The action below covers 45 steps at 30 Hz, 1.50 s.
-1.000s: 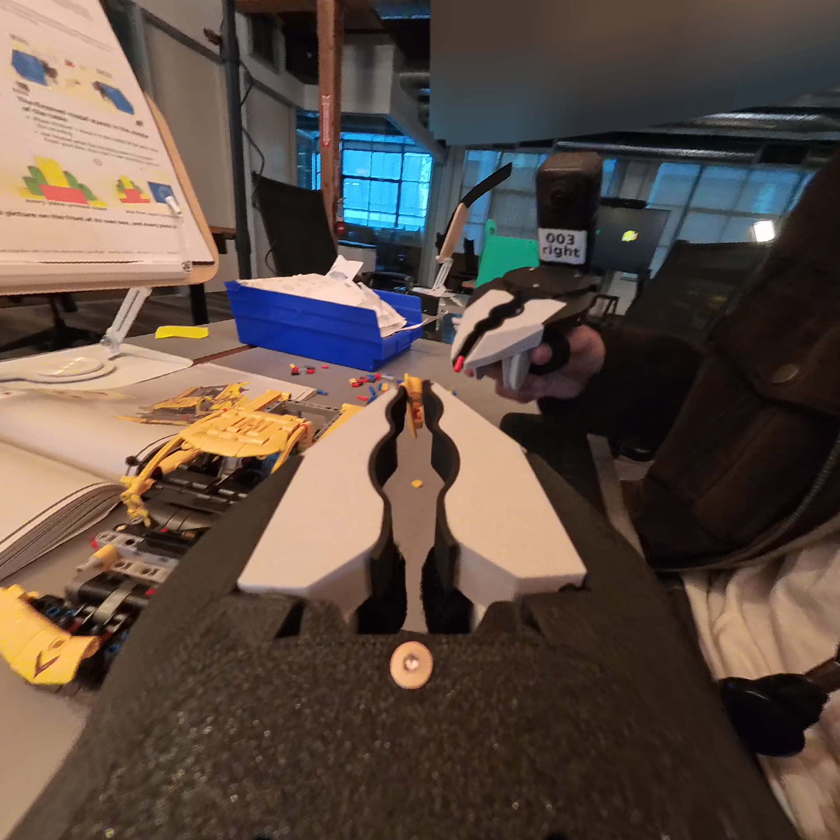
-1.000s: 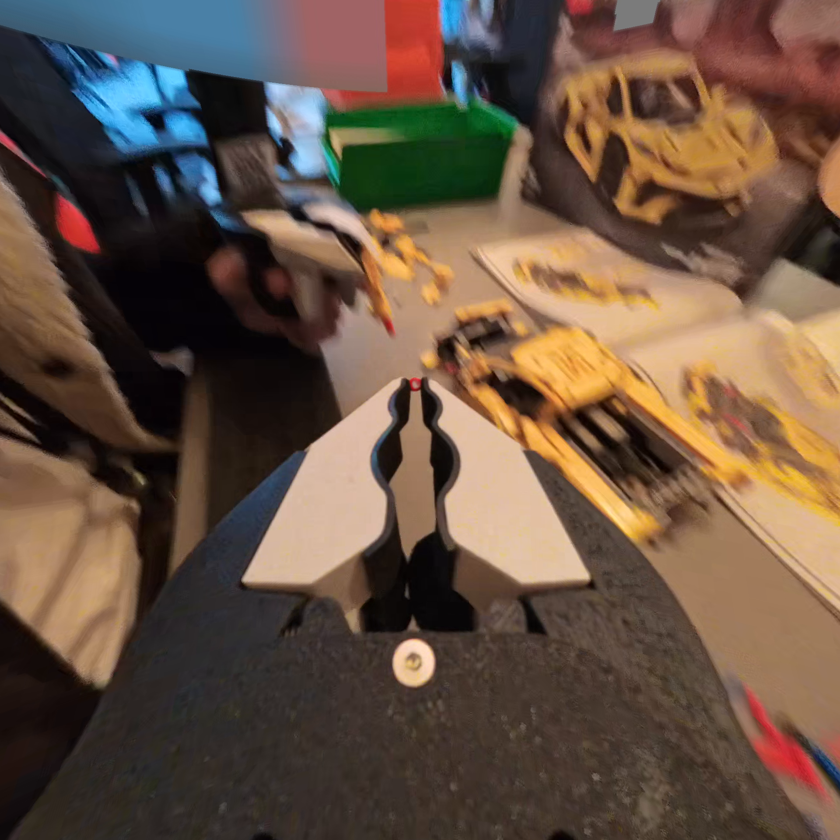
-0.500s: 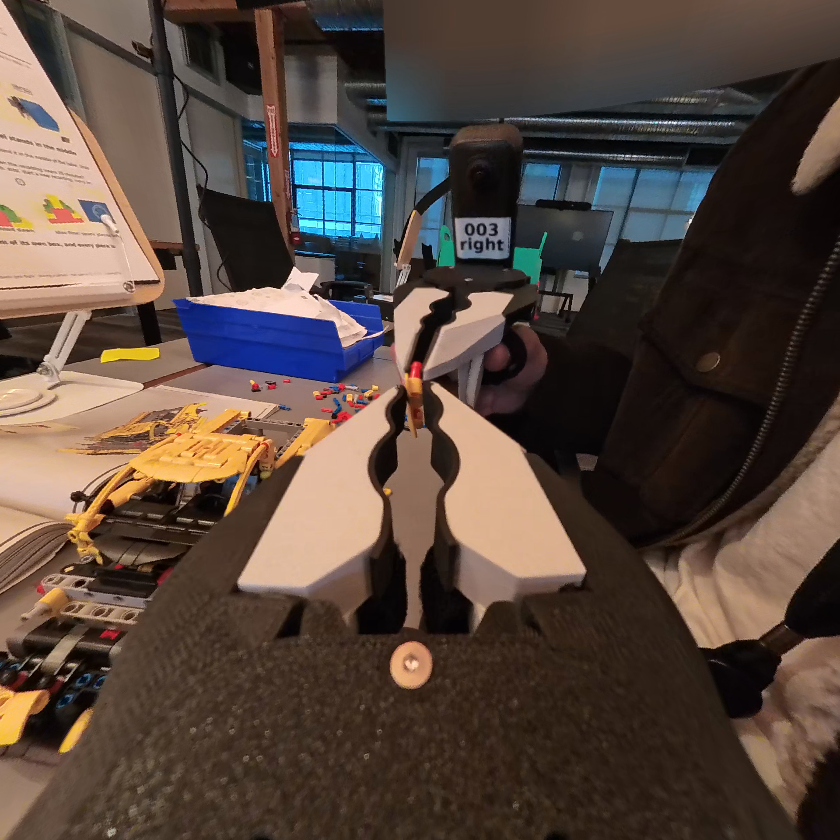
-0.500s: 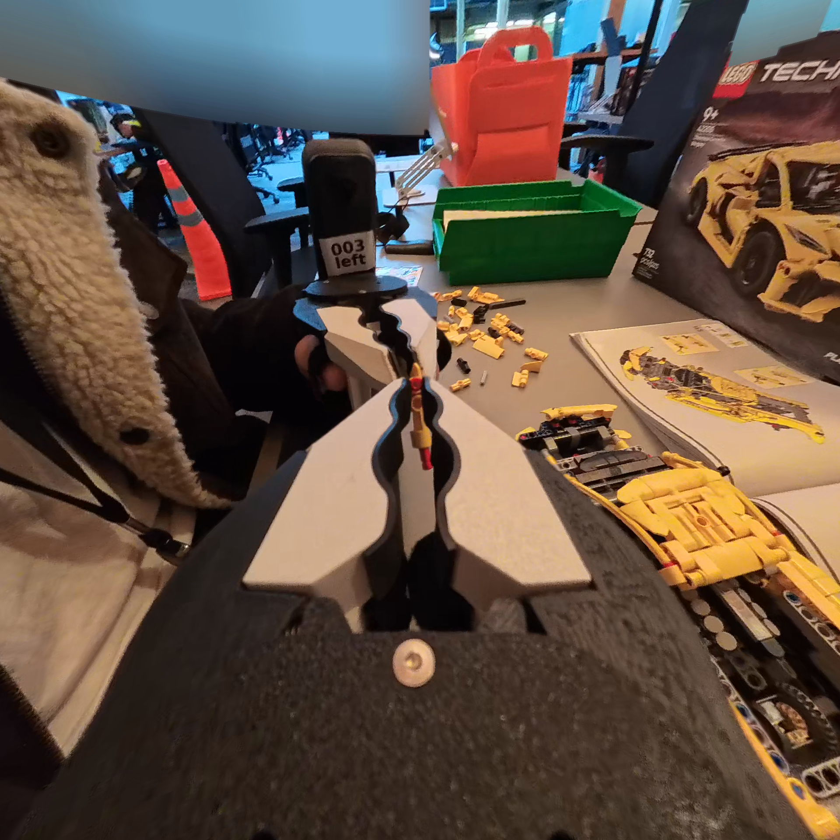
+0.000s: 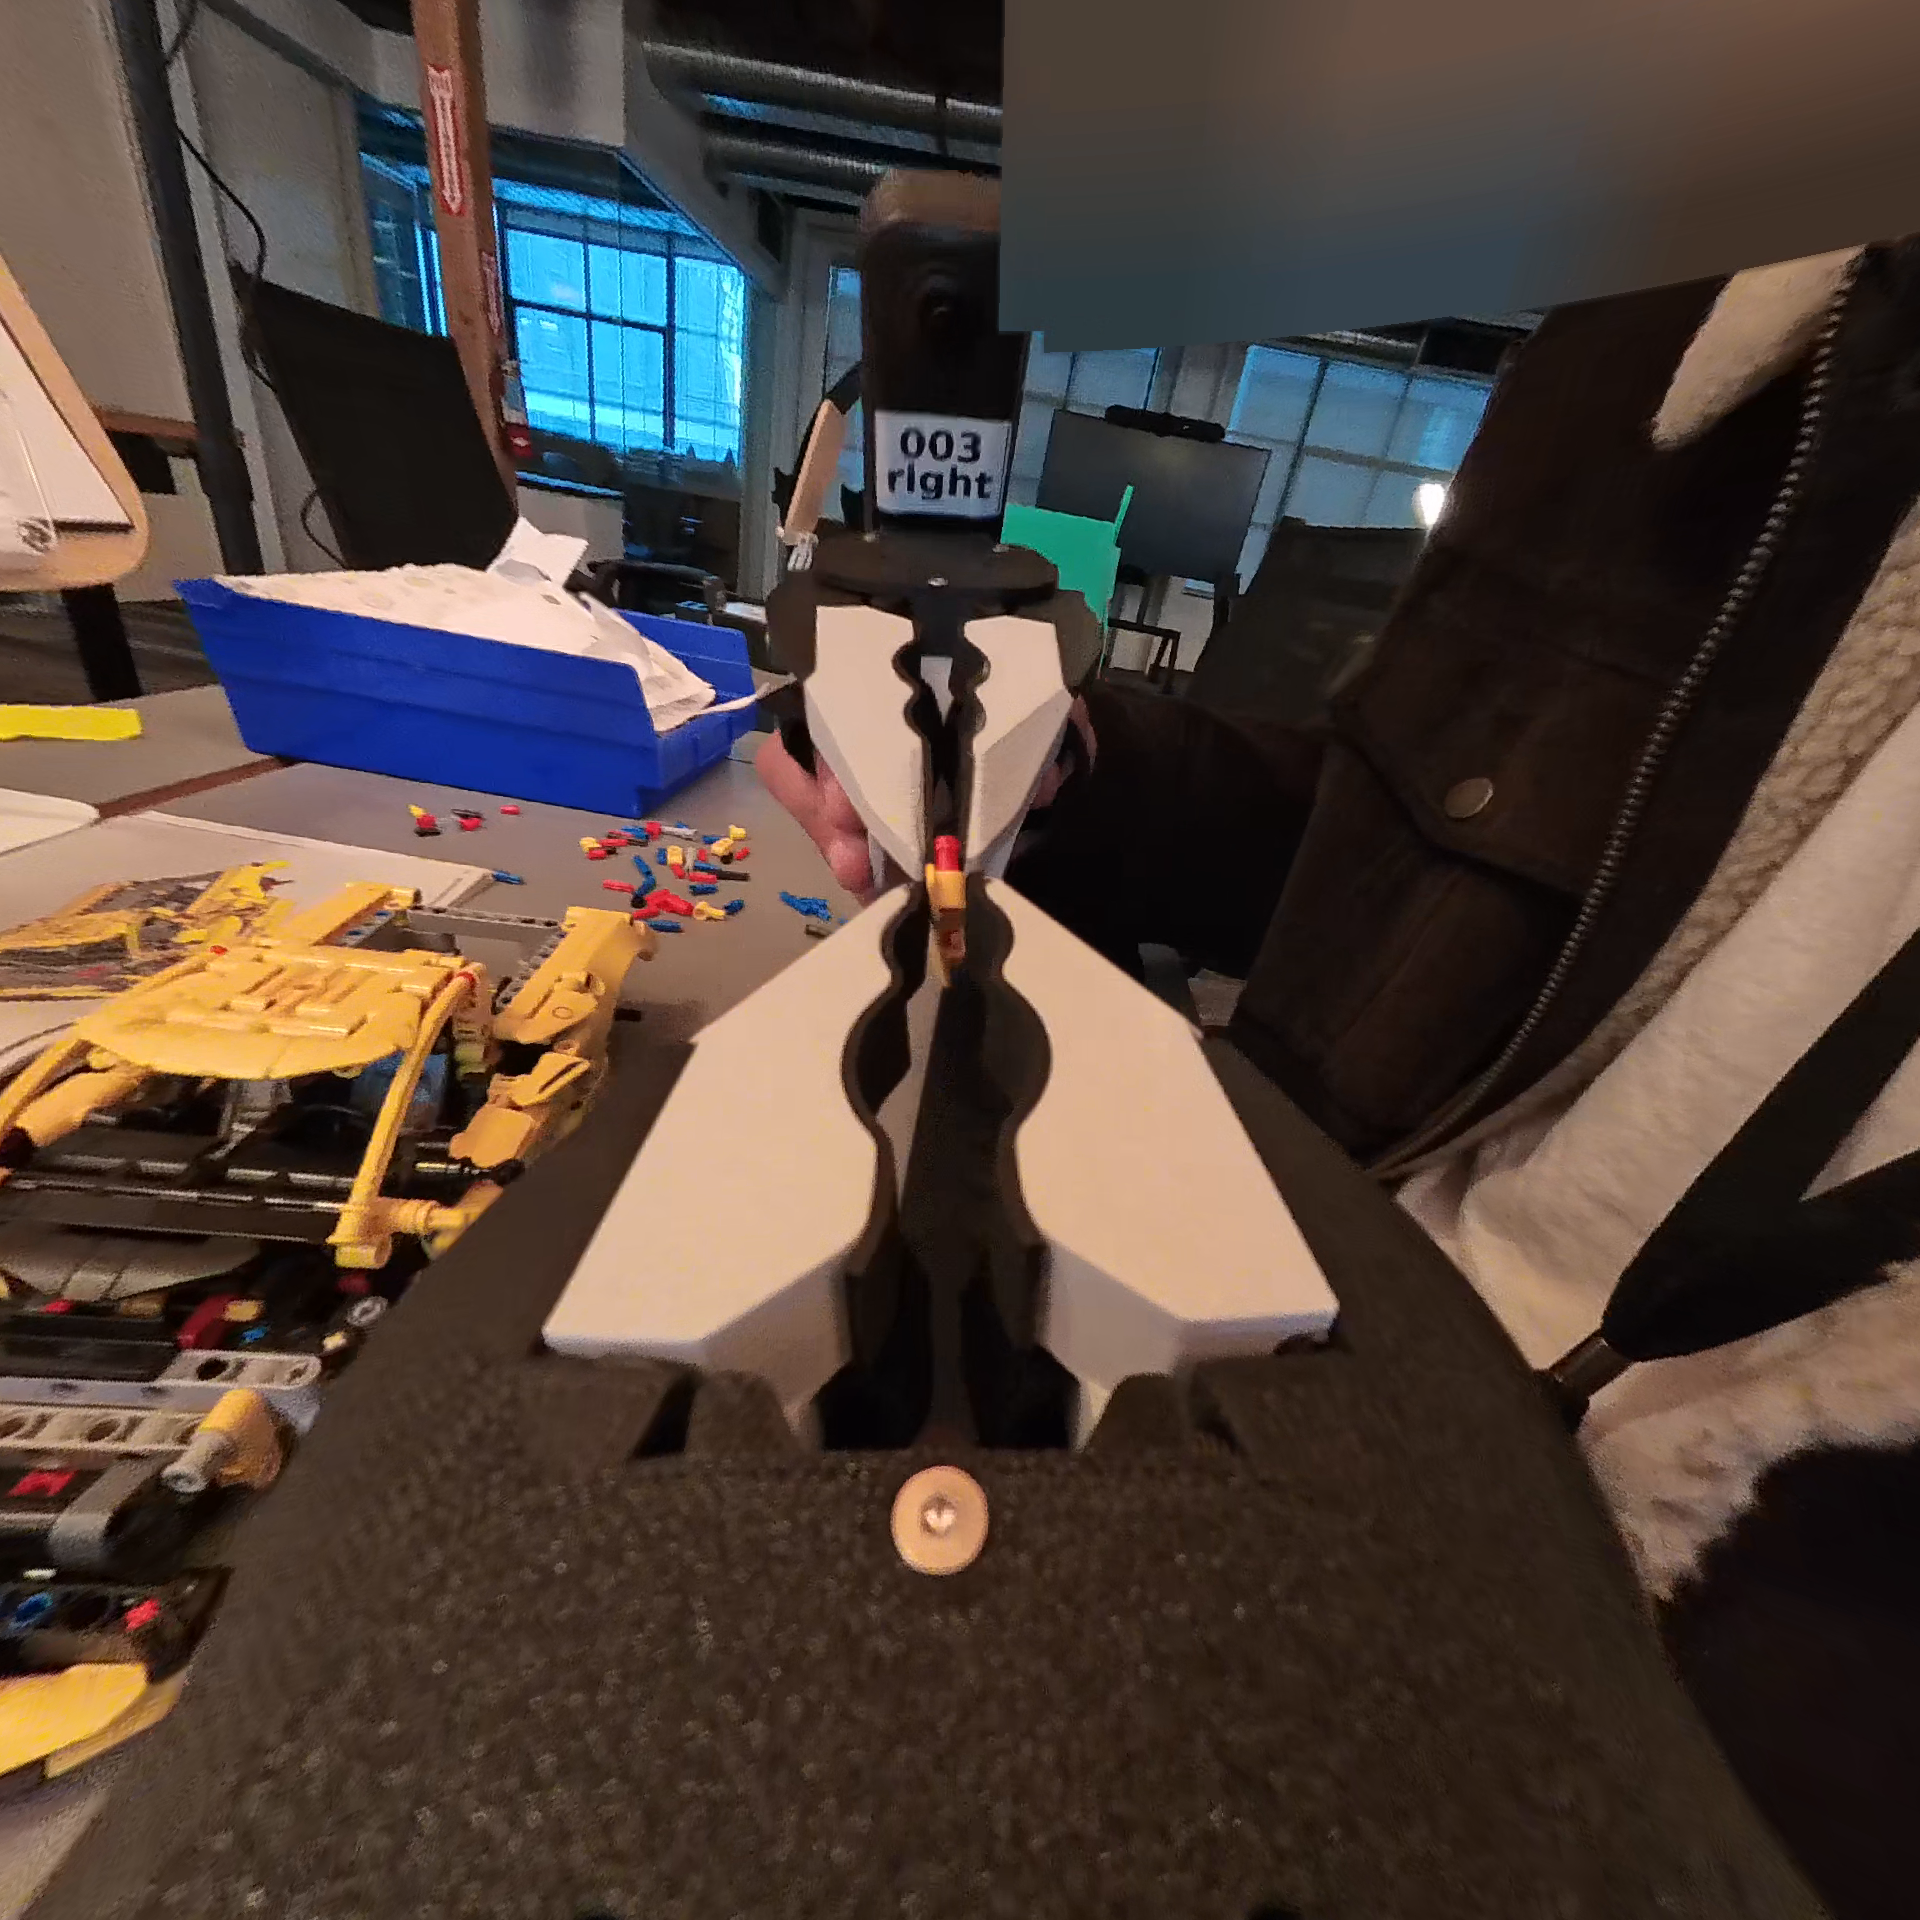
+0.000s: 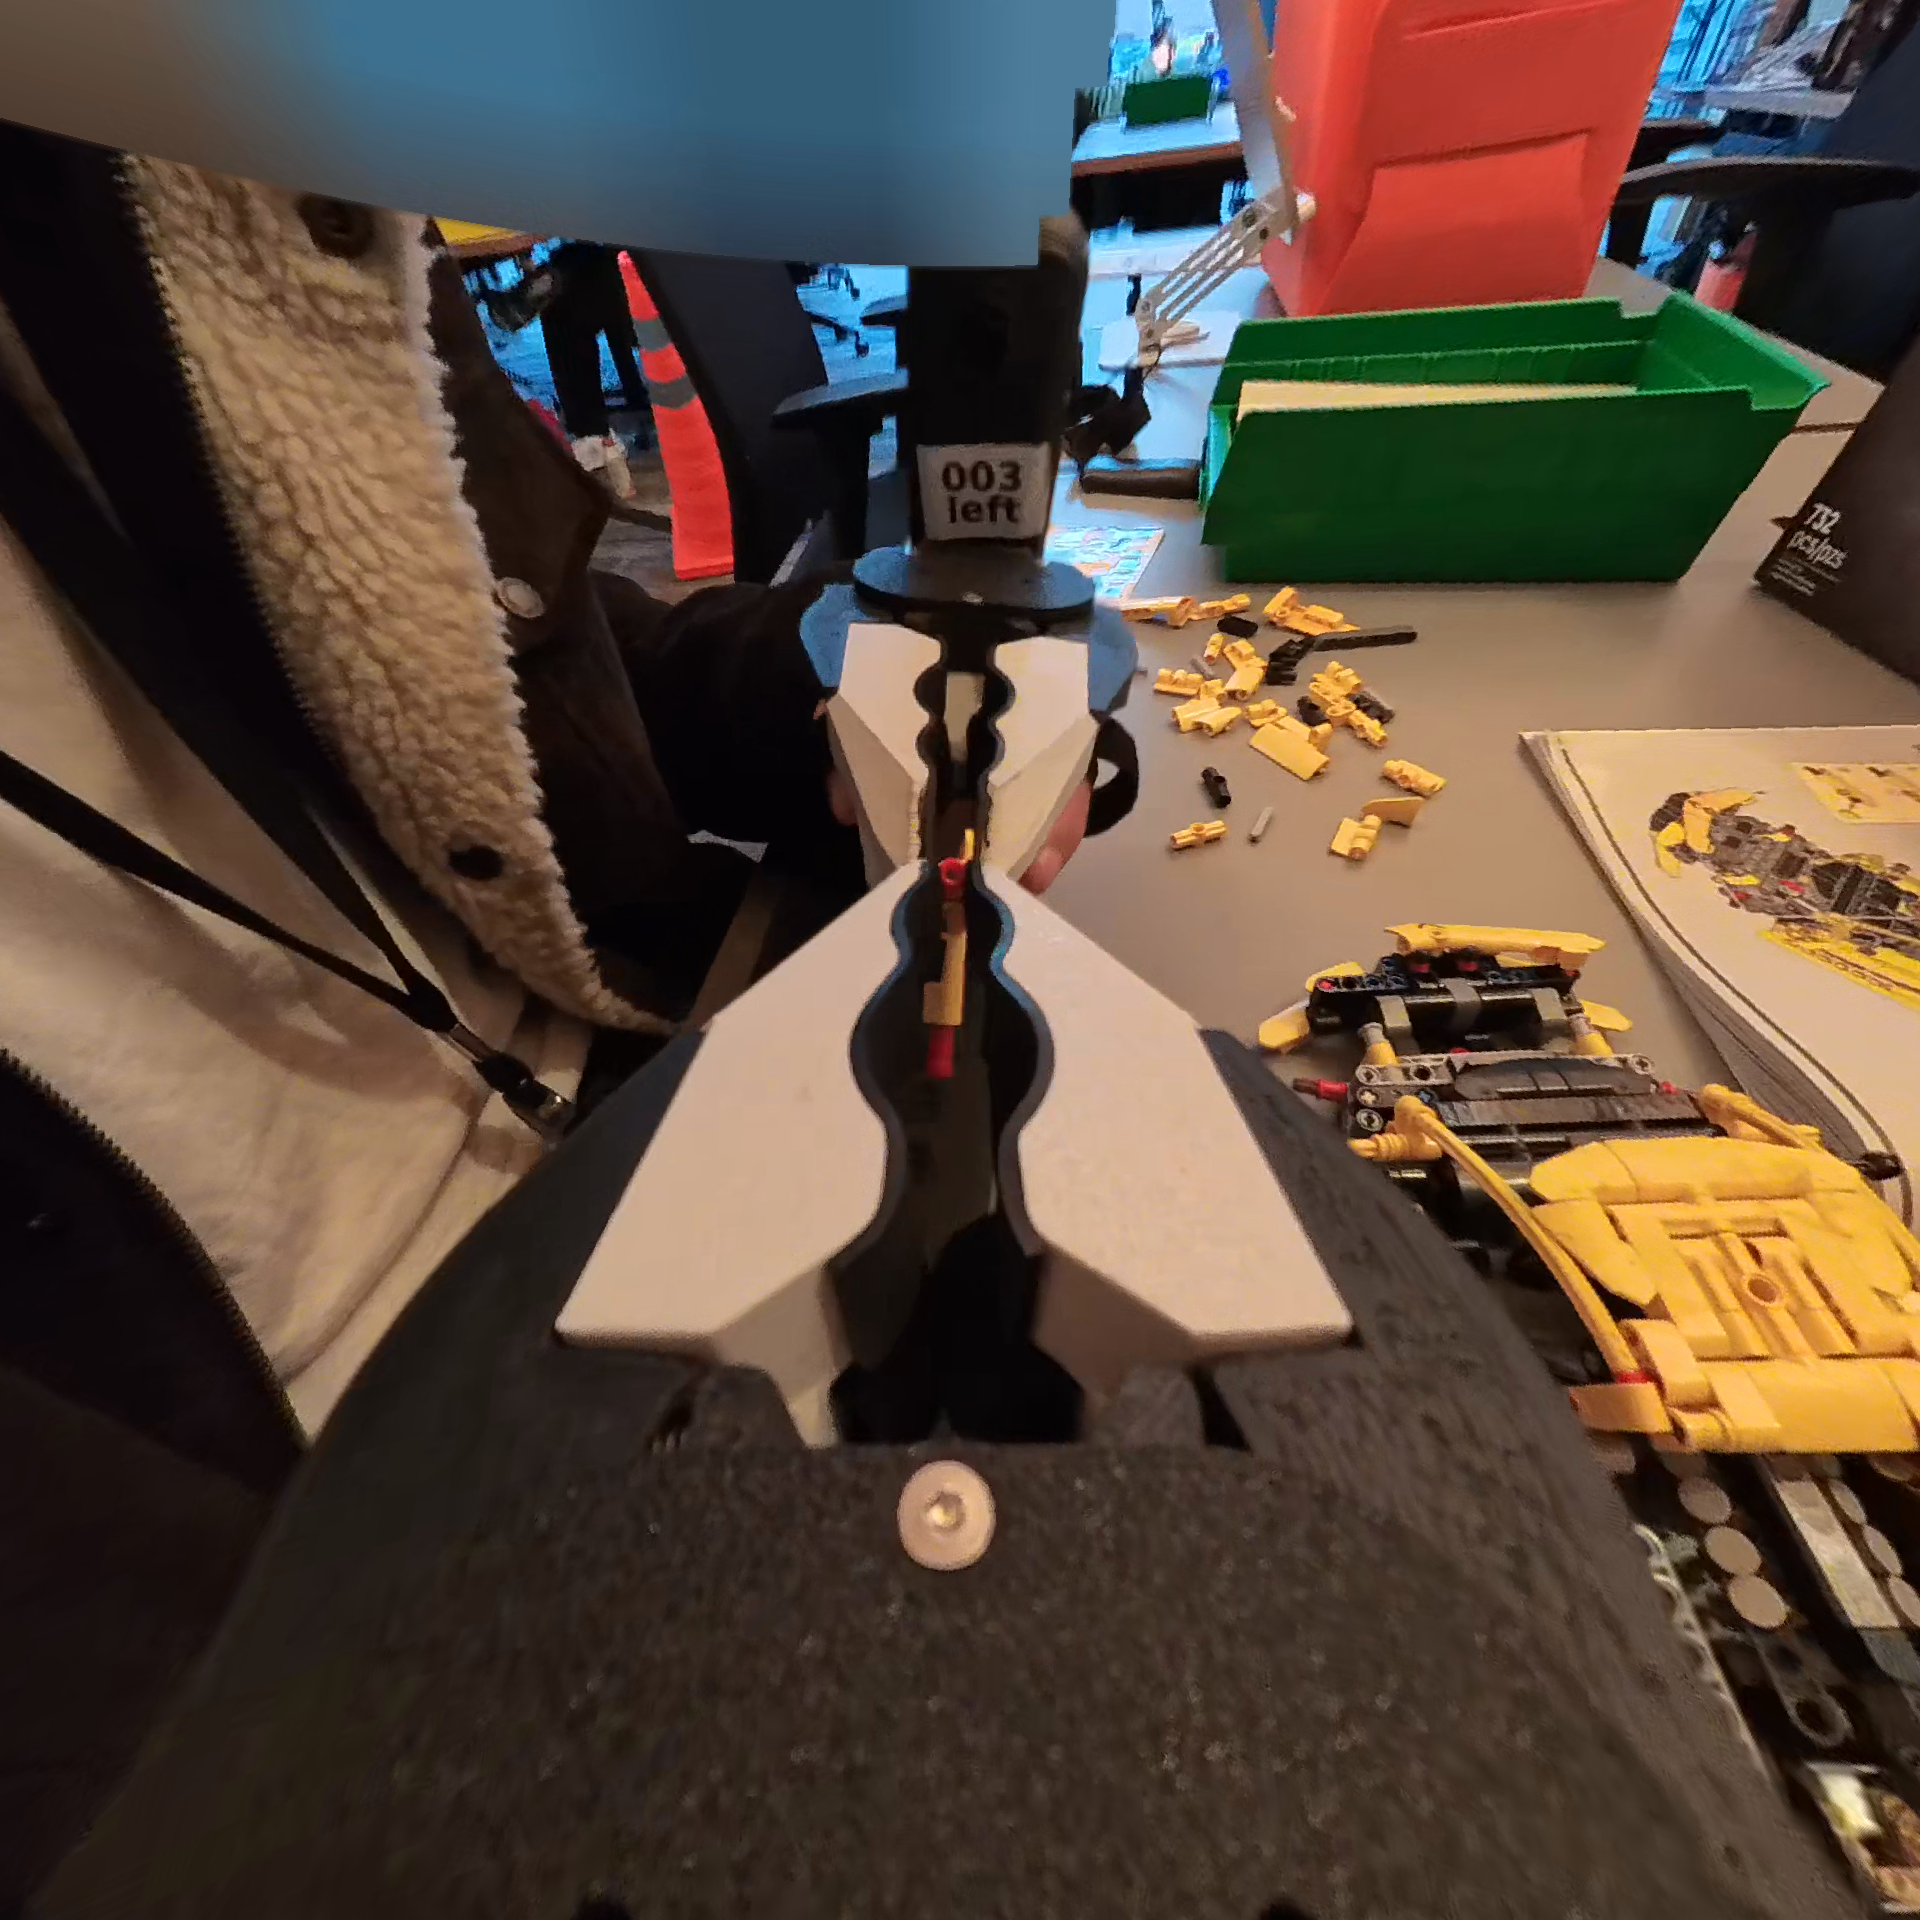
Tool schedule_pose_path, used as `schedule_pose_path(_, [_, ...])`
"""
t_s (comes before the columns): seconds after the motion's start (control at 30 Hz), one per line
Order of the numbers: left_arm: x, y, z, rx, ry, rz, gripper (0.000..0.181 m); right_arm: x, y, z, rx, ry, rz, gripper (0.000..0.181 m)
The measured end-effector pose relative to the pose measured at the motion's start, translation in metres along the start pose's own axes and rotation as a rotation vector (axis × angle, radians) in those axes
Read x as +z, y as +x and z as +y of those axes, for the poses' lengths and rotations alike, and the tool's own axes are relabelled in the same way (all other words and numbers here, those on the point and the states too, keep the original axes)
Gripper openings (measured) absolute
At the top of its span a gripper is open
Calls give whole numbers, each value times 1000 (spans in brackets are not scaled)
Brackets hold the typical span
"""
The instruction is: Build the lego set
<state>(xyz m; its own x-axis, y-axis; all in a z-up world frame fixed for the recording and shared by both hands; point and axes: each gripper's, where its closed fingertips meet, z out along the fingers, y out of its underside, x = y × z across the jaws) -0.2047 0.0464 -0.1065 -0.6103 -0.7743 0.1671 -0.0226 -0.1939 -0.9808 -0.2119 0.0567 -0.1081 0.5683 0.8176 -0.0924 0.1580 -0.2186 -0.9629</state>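
My left gripper [image 5: 943, 906] is shut on a small yellow Lego piece [image 5: 948, 920], held in the air by the table's near edge. My right gripper [image 6: 951, 875] faces it tip to tip and is shut on a small red pin [image 6: 948, 871]. The pin [image 5: 945, 854] touches the top of the yellow piece. In the right wrist view the yellow piece [image 6: 943, 987] hangs between my fingers, with a red end at its bottom. The partly built yellow and black car [image 5: 260, 1018] lies on the table to the left; in the right wrist view the car [image 6: 1662, 1247] is to the right.
A blue bin [image 5: 447, 707] with papers stands behind scattered small pins [image 5: 675, 873]. A green bin [image 6: 1475, 468], loose yellow parts [image 6: 1278, 707], an open instruction booklet [image 6: 1766, 862] and an orange bag [image 6: 1455, 145] are on the grey table [image 6: 1455, 935]. The person's jacket [image 5: 1558, 831] is close. The tips of both grippers are at nearly the same place. Left tips and right tips are each some 15 cm from the car [image 6: 1662, 1247]. It is also in sight in the left wrist view [image 5: 351, 1003].
The two grippers have come together from apart to tip to tip. The red pin now meets the yellow piece. Both stayed shut.
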Motion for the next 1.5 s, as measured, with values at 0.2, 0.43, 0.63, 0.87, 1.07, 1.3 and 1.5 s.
schedule_pose_path(0.2, [-3,-10,-9,-71,62,-24,7,0,11,-9,2,-16,63,4])
schedule_pose_path(0.43, [-32,-64,-18,-396,234,-180,7,4,47,-15,-354,-164,454,28])
schedule_pose_path(0.63, [-52,-86,-22,-606,401,-207,7,29,76,-19,-396,-102,700,27])
schedule_pose_path(0.87, [-47,-82,-20,-604,379,-200,7,44,87,-11,-409,-105,687,31])
schedule_pose_path(1.07, [-41,-77,-15,-604,325,-175,7,42,86,-9,-461,-126,679,22])
schedule_pose_path(1.3, [-39,-76,-13,-594,303,-172,7,42,83,-6,-465,-127,658,14])
schedule_pose_path(1.5, [-39,-77,-13,-585,305,-180,7,43,83,-7,-400,-103,634,13])
